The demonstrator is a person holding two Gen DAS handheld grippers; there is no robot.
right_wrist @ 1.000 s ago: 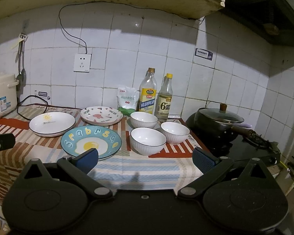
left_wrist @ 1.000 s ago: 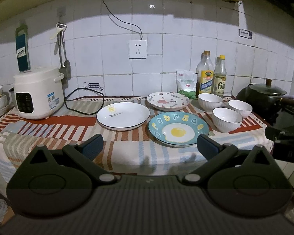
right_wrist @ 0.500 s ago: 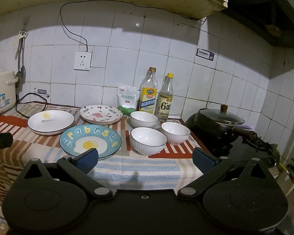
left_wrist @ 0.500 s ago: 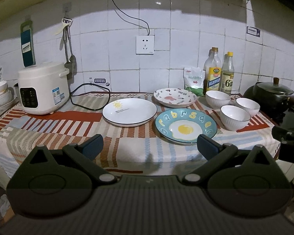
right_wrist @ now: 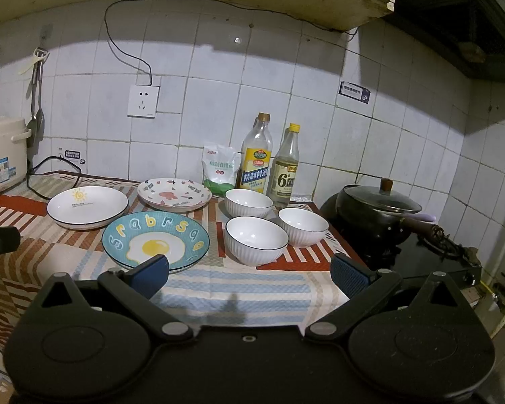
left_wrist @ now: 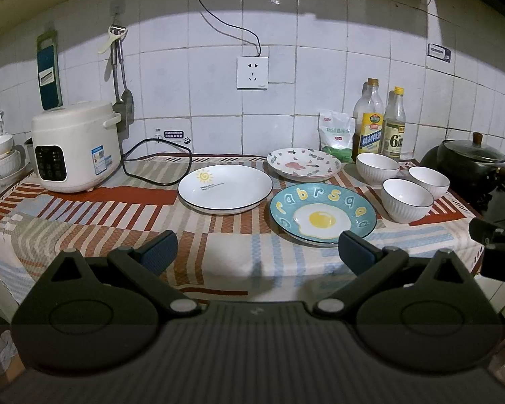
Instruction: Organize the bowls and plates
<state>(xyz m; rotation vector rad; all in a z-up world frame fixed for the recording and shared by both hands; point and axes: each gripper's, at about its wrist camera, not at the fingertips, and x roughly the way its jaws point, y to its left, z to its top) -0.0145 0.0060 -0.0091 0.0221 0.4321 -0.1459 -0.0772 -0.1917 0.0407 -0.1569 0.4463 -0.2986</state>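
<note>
My left gripper (left_wrist: 256,252) hangs in front of the counter edge with its fingers spread wide and nothing between them; my right gripper (right_wrist: 249,276) is spread just as wide and equally empty, held off the counter's near edge.

The dishes sit on a patterned tablecloth (left_wrist: 118,232). Nearest me is the blue plate with a fried-egg picture and letters round its rim (left_wrist: 322,214). Just beside it on the left, a little farther back, lies the white plate with a small sun drawing (left_wrist: 225,188), and behind both, toward the wall, the white plate with pink and dark motifs (left_wrist: 303,164). The three plates lie flat, close together, each on the cloth by itself.

To the right of the plates stand three white ribbed bowls, all upright: the front bowl (right_wrist: 256,240), the right bowl (right_wrist: 303,226) touching or nearly touching it, and the back bowl (right_wrist: 248,202) close to the bottles.

Against the tiled wall are a white and green bag (right_wrist: 220,170), an oil bottle with a yellow label (right_wrist: 256,155) and a clear bottle marked 6° (right_wrist: 286,168). At the far left a white rice cooker (left_wrist: 75,148) sits with its black cord (left_wrist: 158,163) looped on the cloth. At the right a dark lidded pot (right_wrist: 377,212) rests on the stove.
</note>
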